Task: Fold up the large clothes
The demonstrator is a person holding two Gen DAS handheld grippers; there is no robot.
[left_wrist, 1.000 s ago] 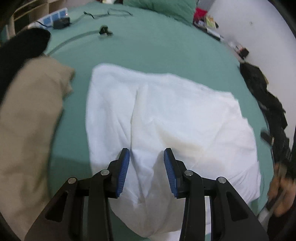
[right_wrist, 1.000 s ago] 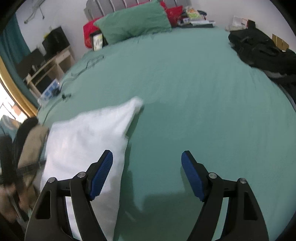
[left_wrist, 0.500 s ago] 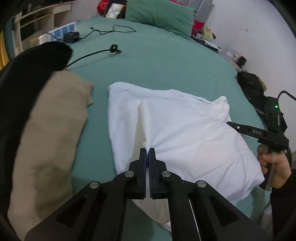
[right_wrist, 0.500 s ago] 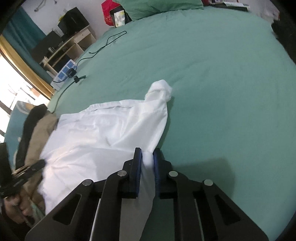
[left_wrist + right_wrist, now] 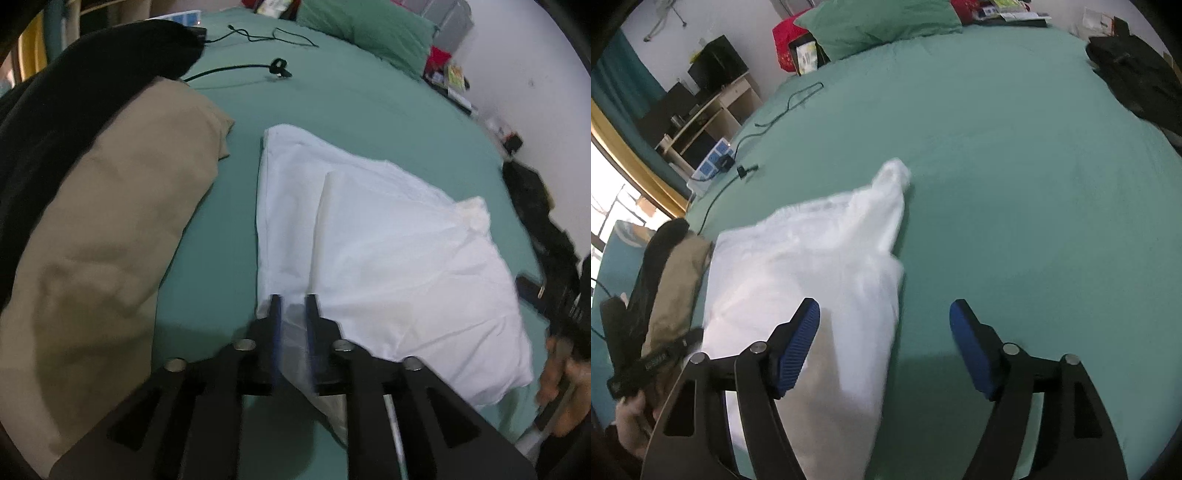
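risk: white garment [image 5: 388, 258], part-folded on the green bed [image 5: 1015, 166] beside the tan pile [image 5: 110, 229], may spring open as both grips let go; loose far corner looks bunched.
left gripper [image 5: 293, 317]: narrow, jaws opening, cloth edge between them.
right gripper [image 5: 884, 347]: wide, opening, holding nothing, cloth beneath.

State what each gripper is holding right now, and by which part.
Right gripper: nothing, opening above the white garment. Left gripper: opening, the garment's near edge between its fingers; whether they grip it cannot be told.
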